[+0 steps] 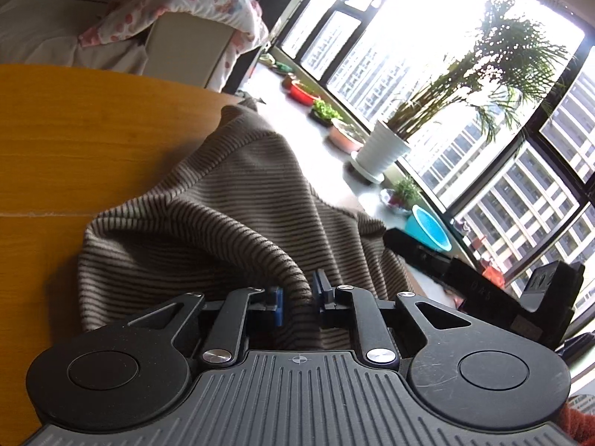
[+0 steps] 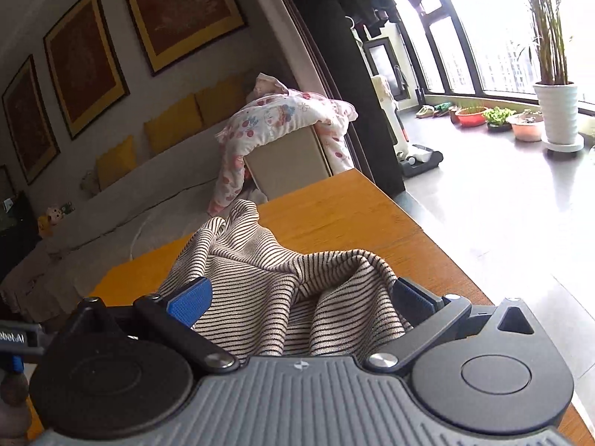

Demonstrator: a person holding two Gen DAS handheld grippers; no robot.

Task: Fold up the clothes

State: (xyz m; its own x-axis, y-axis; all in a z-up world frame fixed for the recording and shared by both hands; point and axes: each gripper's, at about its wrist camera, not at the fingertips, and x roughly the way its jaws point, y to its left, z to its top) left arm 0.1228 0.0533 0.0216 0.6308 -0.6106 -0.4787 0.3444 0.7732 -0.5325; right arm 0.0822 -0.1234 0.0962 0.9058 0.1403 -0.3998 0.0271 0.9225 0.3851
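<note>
Striped knit top (image 1: pixel 223 200) is bunched up on the wooden table (image 1: pixel 74 141). Left gripper (image 1: pixel 297 297) has its jaws pinching a rolled fold of it. Right gripper (image 2: pixel 297 297) has jaws spread wide with striped fabric between the blue pads (image 2: pixel 189 303).

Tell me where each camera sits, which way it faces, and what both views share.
Left wrist: behind the left gripper, facing across the striped garment and table toward the windows; gripper shut on a fold.
Right wrist: behind the right gripper, facing over the garment toward the sofa and framed pictures; gripper open, cloth between its fingers.
Shared: garment, table, white plant pot.
</note>
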